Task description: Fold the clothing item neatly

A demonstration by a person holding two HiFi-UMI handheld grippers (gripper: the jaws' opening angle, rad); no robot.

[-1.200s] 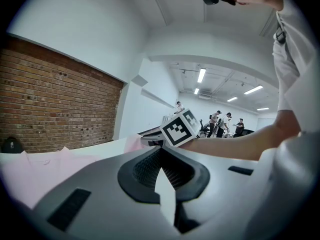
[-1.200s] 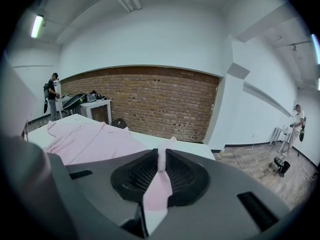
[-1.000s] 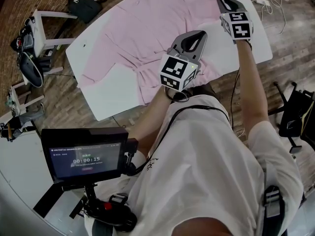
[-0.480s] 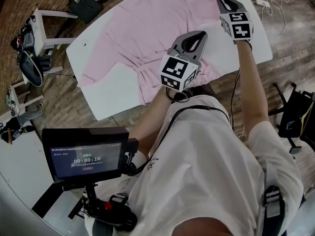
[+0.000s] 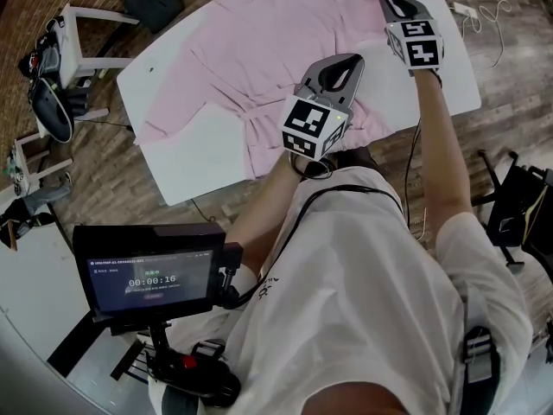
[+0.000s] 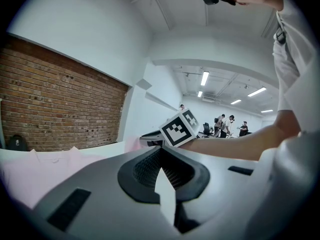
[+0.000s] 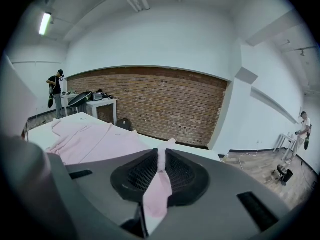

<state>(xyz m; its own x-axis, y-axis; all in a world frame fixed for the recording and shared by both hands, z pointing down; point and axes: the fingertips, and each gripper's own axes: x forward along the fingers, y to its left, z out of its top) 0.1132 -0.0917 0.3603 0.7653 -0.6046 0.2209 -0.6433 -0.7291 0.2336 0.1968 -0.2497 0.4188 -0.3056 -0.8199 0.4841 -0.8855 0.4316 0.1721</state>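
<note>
Head view: pink shirt (image 5: 259, 50) lies spread over the white desk (image 5: 186, 180), hem toward the near edge. Left gripper (image 5: 350, 61) is at that hem, right gripper (image 5: 390, 3) near the desk's right edge.

Left gripper view: jaws together on a pale strip, which I judge to be thin cloth.

Right gripper view: jaws clamped on a pink fold of the shirt (image 7: 95, 139).

Handling: I judge it light, limp and prone to slip, so I'd hold it at hems and seams.
</note>
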